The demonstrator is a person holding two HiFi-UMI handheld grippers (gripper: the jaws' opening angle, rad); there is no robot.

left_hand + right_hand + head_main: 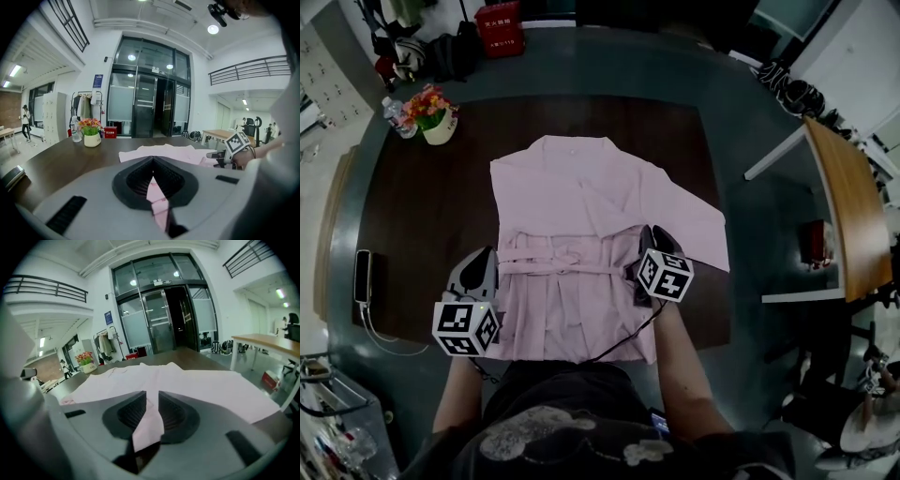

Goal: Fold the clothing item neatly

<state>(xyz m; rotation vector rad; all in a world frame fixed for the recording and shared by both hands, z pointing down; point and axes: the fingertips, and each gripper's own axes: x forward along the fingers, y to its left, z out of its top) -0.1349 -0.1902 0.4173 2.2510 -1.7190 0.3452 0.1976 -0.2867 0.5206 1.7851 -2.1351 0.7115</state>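
A pink garment lies spread on the dark table, its collar at the far side and a tie band across the waist. My left gripper rests at the garment's left waist edge, shut on a thin fold of pink cloth. My right gripper sits at the right waist edge beside the spread sleeve. Its jaws stand slightly apart in the right gripper view, and a strip of the pink cloth lies loosely between them. The left gripper view also catches the right gripper across the garment.
A flower pot and a bottle stand at the table's far left corner. A phone with a cable lies at the left edge. A wooden table stands to the right, and a red box sits on the floor beyond.
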